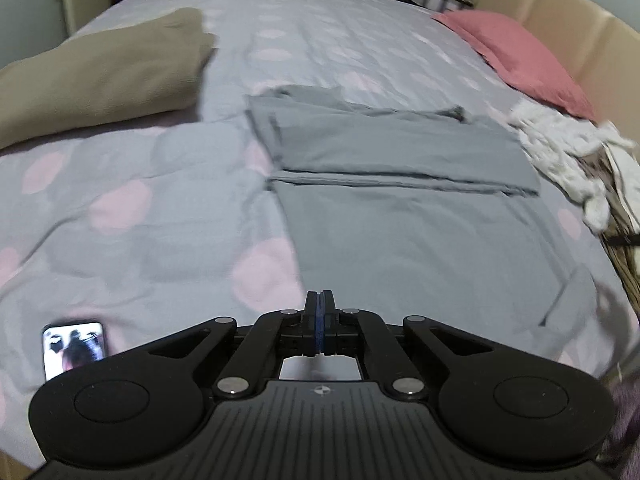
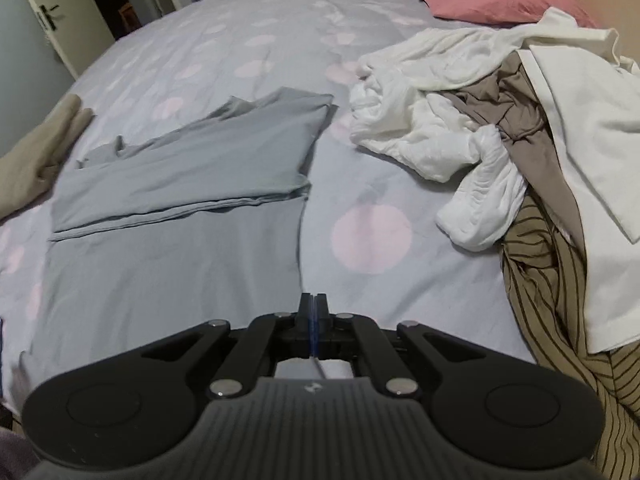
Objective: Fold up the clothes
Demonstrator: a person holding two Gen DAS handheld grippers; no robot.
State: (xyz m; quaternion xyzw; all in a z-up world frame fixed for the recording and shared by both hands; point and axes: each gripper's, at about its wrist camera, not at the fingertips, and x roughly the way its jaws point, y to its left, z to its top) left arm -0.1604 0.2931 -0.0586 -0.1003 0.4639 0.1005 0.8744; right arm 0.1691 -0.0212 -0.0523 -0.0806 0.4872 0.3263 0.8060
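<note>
Both grippers, left gripper (image 1: 319,300) and right gripper (image 2: 313,303), fingers pressed together and empty, hover over the near edge of the half-folded grey garment (image 1: 400,200), which stretches away ahead across the bed (image 1: 140,200).

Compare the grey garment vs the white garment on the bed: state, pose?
The grey garment lies spread flat with its far part folded over in a straight crease; the white garment is crumpled and unfolded. The grey garment lies alone on the duvet; the white garment sits in a heap with a brown striped piece and other clothes. Neither is gripped: both lie on the same bed.
</note>
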